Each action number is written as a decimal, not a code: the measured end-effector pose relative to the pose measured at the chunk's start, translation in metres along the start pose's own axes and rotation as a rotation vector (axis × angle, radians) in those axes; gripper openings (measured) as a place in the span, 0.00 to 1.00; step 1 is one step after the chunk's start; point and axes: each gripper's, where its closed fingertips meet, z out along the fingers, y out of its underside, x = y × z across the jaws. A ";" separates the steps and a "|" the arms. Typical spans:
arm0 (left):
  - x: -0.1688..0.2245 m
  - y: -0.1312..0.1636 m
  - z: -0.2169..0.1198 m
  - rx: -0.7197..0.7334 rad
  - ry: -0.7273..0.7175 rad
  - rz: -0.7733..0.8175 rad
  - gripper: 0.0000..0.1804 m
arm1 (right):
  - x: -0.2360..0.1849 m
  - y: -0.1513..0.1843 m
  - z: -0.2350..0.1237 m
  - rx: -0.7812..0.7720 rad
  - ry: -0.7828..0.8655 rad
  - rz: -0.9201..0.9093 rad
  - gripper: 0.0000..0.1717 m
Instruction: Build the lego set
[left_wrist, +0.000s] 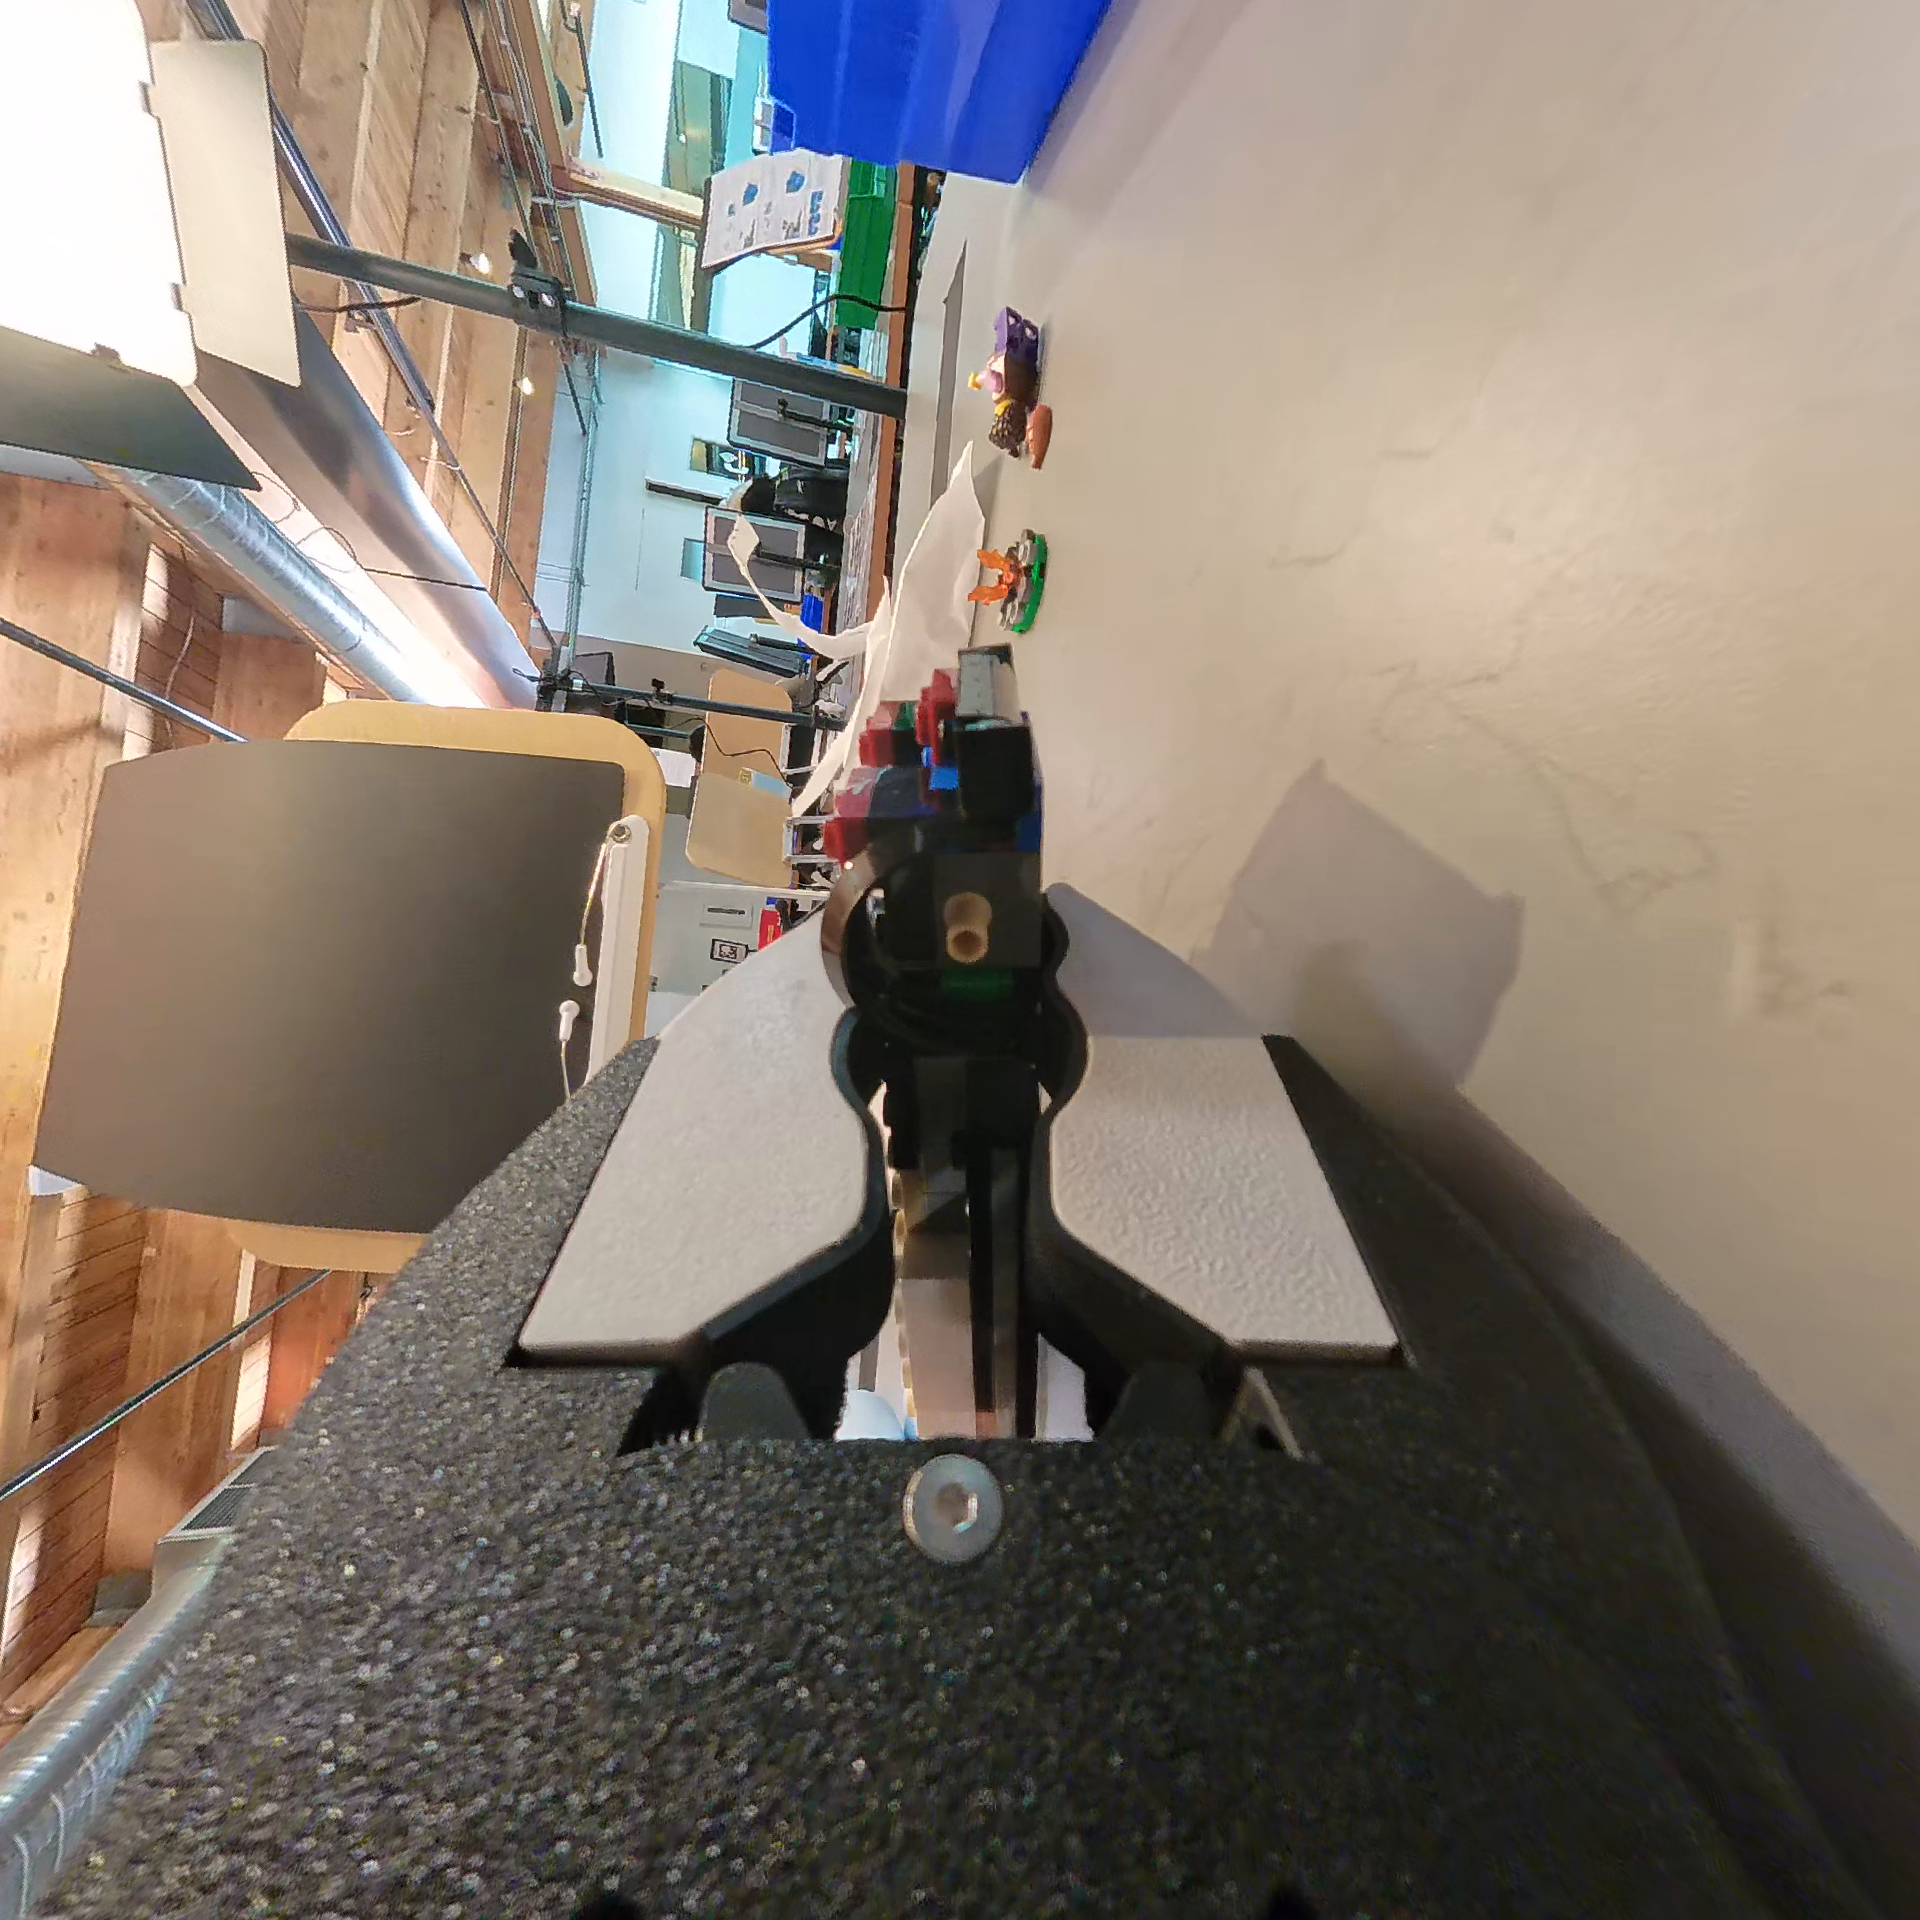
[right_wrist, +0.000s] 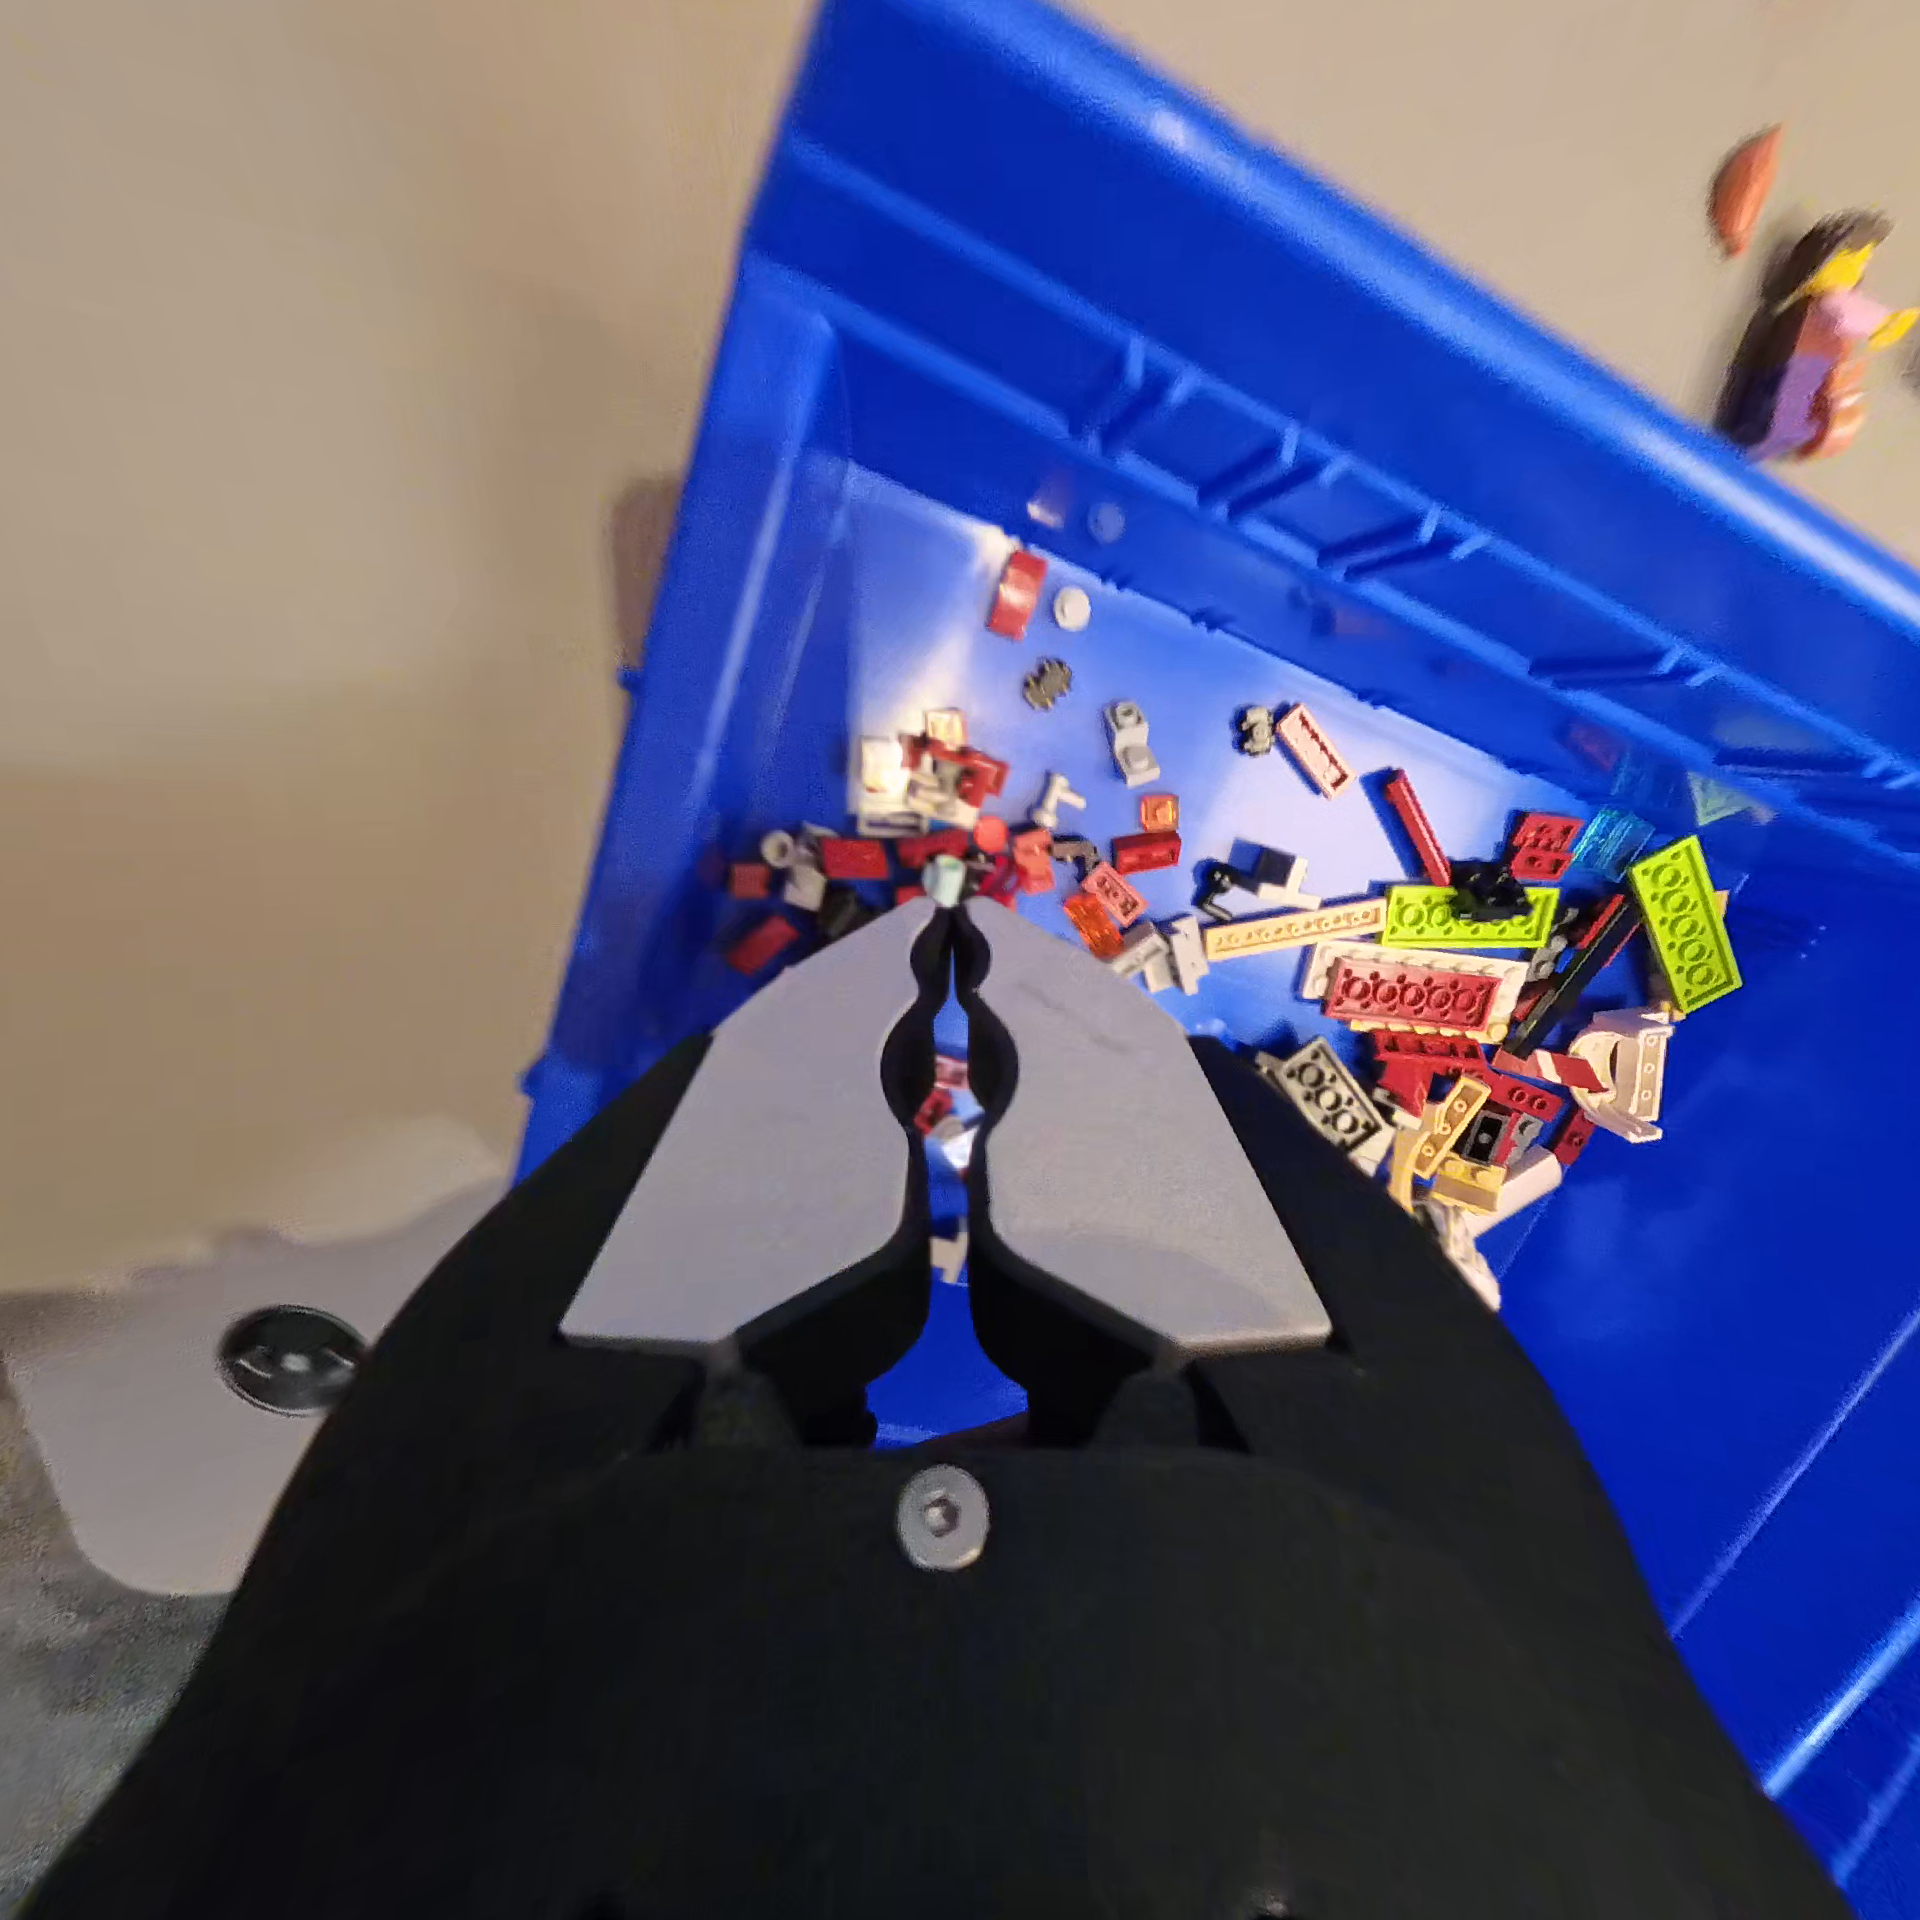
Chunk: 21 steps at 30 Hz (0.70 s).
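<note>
2 grippers show. The left gripper (left_wrist: 961, 935) is clamped on a black brick model (left_wrist: 977, 914) with red and blue parts, held just beside the pale table (left_wrist: 1455, 520). The right gripper (right_wrist: 948, 914) hangs over the blue bin (right_wrist: 1143, 364) of loose bricks (right_wrist: 1403, 997), its tips pinching a small pale piece (right_wrist: 943, 881).

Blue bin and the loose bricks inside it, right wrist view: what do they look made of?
Blue bin: apparently moulded rigid plastic, semi-gloss; ribbed walls and light glare on its floor suggest this. Loose bricks: likely hard glossy plastic, judging by studs and crisp edges; a few orange ones look translucent.
</note>
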 end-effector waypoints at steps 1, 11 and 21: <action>0.000 -0.001 0.000 0.002 0.000 0.000 0.14 | -0.004 -0.006 -0.004 0.032 0.008 0.008 0.00; 0.004 -0.011 0.001 0.011 0.014 0.004 0.14 | -0.004 -0.011 0.001 0.059 0.081 0.024 0.07; 0.006 -0.006 0.007 -0.020 0.020 0.017 0.14 | 0.012 -0.015 0.043 0.031 -0.097 -0.039 0.08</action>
